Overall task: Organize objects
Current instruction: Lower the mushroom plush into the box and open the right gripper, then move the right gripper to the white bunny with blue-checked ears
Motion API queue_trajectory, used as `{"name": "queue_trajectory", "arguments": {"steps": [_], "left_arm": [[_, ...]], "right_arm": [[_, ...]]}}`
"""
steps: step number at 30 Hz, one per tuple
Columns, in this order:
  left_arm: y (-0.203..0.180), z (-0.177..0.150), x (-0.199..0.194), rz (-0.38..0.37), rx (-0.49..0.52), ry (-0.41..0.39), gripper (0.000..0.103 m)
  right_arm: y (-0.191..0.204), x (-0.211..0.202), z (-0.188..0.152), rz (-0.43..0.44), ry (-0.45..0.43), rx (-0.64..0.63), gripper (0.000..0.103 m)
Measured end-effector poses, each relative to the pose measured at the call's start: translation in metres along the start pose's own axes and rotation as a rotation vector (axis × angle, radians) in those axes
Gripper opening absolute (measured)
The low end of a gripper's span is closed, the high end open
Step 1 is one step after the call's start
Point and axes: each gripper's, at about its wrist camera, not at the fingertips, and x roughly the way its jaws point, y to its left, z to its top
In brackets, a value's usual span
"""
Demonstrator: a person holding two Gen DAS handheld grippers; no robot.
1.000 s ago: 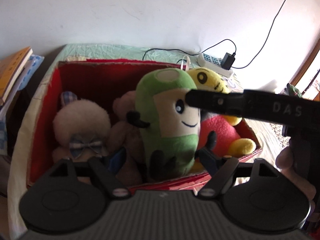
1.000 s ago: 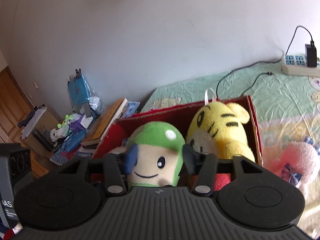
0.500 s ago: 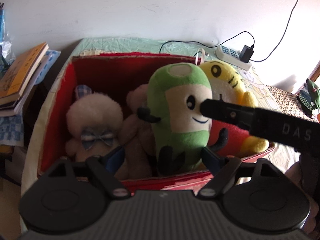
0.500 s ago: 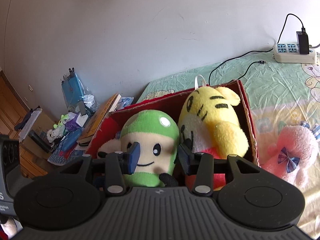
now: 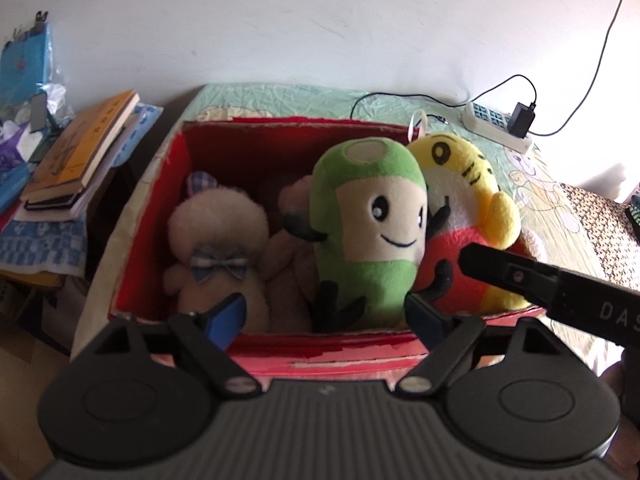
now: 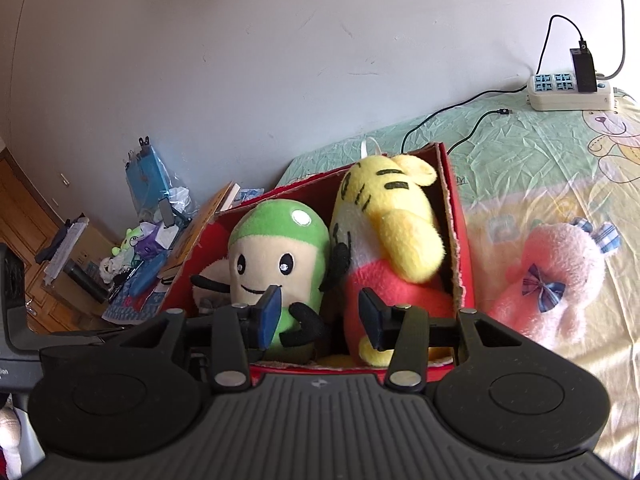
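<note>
1. Mostly, the bed (image 6: 540, 168) with a crumpled green and yellow sheet fills the right half of the right wrist view and carries the rest.
2. On it, the red cardboard box (image 5: 248, 160) stands open in the middle of the left wrist view, pushed up to the left edge of the bed.
3. Inside the box four soft toys stand close together: the yellow tiger plush (image 5: 464, 184) at the right wall, the green plush (image 5: 372, 216) touching it at centre, a brown bear (image 5: 288, 252) half hidden behind the green one, and a beige plush (image 5: 216, 236) with a checked bow at the left.
4. Outside the box, a pink plush (image 6: 560, 280) lies on the sheet at the right of the right wrist view, just beside the box wall.
5. The left gripper (image 5: 324, 314) has just been opening; its jaws stand wide at the near wall of the box, with the feet of the green plush seen between them, and the pads do not press it.
6. The right gripper (image 6: 318, 314) stands moderately open, with nothing pressed between the pads.
7. A stack of books (image 5: 76, 152) lies at the left of the left wrist view.
8. A white power strip (image 6: 570, 92) rests at the upper right of the right wrist view.
</note>
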Motion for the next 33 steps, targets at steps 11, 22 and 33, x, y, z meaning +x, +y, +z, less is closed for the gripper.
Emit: {"name": "queue_trajectory", "arguments": {"steps": [11,22,33], "left_arm": [[-0.031,-0.01,-0.025,0.075,-0.015,-0.02,0.088],[-0.072,-0.03,-0.039,0.089,0.001,-0.034,0.088],[-0.118,-0.053,-0.013,-0.011,0.043,0.064,0.087]], "right_arm": [[-0.019,-0.031,0.0,0.038,0.003,-0.01,0.047],[-0.042,-0.056,-0.004,0.075,0.021,-0.013,0.047],[-0.093,-0.072,-0.016,0.016,0.055,0.076,0.047]]}}
